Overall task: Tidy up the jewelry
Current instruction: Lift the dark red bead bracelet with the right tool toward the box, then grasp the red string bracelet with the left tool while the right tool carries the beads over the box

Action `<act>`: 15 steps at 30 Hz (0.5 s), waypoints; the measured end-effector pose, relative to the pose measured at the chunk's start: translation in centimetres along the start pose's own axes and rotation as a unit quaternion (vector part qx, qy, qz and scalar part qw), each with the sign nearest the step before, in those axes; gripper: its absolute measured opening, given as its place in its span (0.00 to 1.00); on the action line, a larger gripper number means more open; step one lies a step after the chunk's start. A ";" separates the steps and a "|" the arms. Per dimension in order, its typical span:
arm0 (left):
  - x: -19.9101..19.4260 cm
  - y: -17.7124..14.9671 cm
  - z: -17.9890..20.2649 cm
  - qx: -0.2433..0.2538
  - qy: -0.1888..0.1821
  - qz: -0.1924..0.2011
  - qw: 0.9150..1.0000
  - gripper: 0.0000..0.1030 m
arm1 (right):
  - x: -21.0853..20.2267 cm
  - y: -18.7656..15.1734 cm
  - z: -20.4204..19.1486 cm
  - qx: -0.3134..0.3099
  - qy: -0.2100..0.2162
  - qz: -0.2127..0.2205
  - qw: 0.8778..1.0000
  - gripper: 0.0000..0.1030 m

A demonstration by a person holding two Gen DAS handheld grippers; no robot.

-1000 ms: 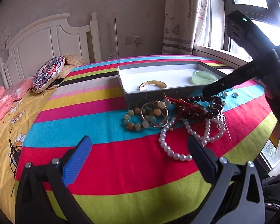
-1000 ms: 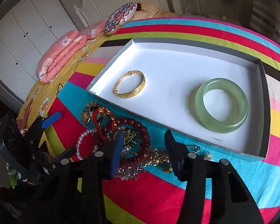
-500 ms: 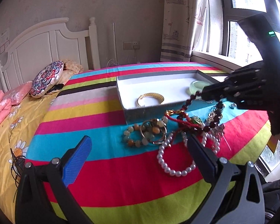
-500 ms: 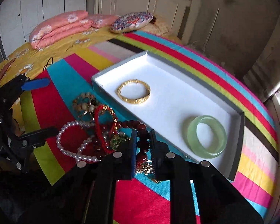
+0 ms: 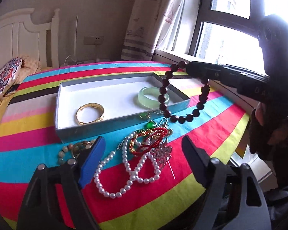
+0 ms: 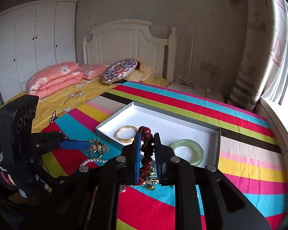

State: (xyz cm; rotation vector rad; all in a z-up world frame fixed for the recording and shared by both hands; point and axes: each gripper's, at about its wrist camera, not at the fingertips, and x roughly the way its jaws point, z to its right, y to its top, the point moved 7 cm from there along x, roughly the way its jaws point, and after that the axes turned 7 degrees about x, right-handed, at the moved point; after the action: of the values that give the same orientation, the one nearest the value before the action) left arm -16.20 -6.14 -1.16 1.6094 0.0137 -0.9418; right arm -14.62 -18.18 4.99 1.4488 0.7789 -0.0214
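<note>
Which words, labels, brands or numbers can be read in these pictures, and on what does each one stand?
"DA": pale letters on the right gripper's black body, left wrist view; the letters after them are lost in blur.
The curtain bears a printed pattern, no readable words.
The box, the beads and the left gripper show no text.

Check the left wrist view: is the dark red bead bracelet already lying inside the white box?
No, the dark red bead bracelet hangs in the air from the right gripper, above the white box edge.
</note>
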 end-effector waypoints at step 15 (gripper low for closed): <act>7.6 1.0 4.1 0.112 -0.029 -0.098 0.988 0.30 | -1.4 -2.0 3.8 0.064 -0.008 0.001 0.998 0.17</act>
State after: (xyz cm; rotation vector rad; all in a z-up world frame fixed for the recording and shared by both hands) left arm -12.87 -13.44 -4.57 1.8115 0.0270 -1.1750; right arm -14.90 -22.46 3.62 1.5692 0.7735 -0.0821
